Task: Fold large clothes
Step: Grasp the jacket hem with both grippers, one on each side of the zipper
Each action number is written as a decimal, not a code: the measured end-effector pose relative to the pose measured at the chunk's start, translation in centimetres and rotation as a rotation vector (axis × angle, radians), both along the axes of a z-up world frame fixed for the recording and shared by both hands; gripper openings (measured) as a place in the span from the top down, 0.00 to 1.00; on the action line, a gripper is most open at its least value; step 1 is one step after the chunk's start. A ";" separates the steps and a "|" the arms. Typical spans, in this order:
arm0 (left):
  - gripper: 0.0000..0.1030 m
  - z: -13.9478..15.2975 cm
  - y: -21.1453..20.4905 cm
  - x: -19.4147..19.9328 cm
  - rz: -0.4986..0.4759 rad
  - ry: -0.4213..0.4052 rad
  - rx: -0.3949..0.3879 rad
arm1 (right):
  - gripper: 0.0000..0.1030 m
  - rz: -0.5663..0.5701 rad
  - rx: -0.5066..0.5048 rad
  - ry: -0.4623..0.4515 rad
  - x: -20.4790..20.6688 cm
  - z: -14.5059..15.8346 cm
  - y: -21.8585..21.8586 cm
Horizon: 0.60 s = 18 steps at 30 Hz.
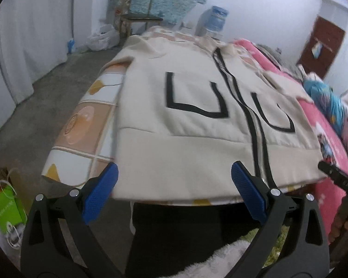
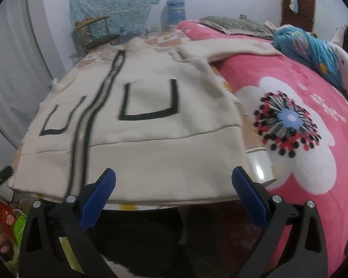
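A cream zip-up jacket [image 1: 197, 115] [image 2: 150, 134] with black U-shaped pocket outlines and a black-edged zipper lies spread flat on the bed, hem toward me. My left gripper [image 1: 174, 185] stands open just before the hem, left of the zipper, holding nothing. My right gripper [image 2: 174, 187] is open too, at the hem right of the zipper, nothing between its blue pads. One sleeve [image 2: 232, 48] stretches right over the pink blanket. The right gripper's black tip [image 1: 336, 178] shows at the left wrist view's right edge.
A pink flowered blanket [image 2: 290, 120] covers the bed's right side, with a blue bundle [image 2: 308, 46] on it. A patterned sheet [image 1: 85, 120] lies under the jacket. Grey floor [image 1: 34, 106], a chair [image 1: 136, 16], a water jug [image 1: 213, 20] and bags [image 1: 7, 203] lie to the left.
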<state>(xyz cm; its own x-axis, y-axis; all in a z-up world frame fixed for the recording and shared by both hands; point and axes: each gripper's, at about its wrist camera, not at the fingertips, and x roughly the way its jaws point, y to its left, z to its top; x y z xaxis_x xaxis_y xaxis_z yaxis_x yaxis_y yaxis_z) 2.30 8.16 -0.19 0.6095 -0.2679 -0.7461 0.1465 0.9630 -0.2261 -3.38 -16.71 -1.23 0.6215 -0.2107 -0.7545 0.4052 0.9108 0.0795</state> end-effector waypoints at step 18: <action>0.35 -4.9 4.1 6.4 0.095 0.081 0.095 | 0.38 -0.046 -0.084 0.147 3.5 -2.7 -4.2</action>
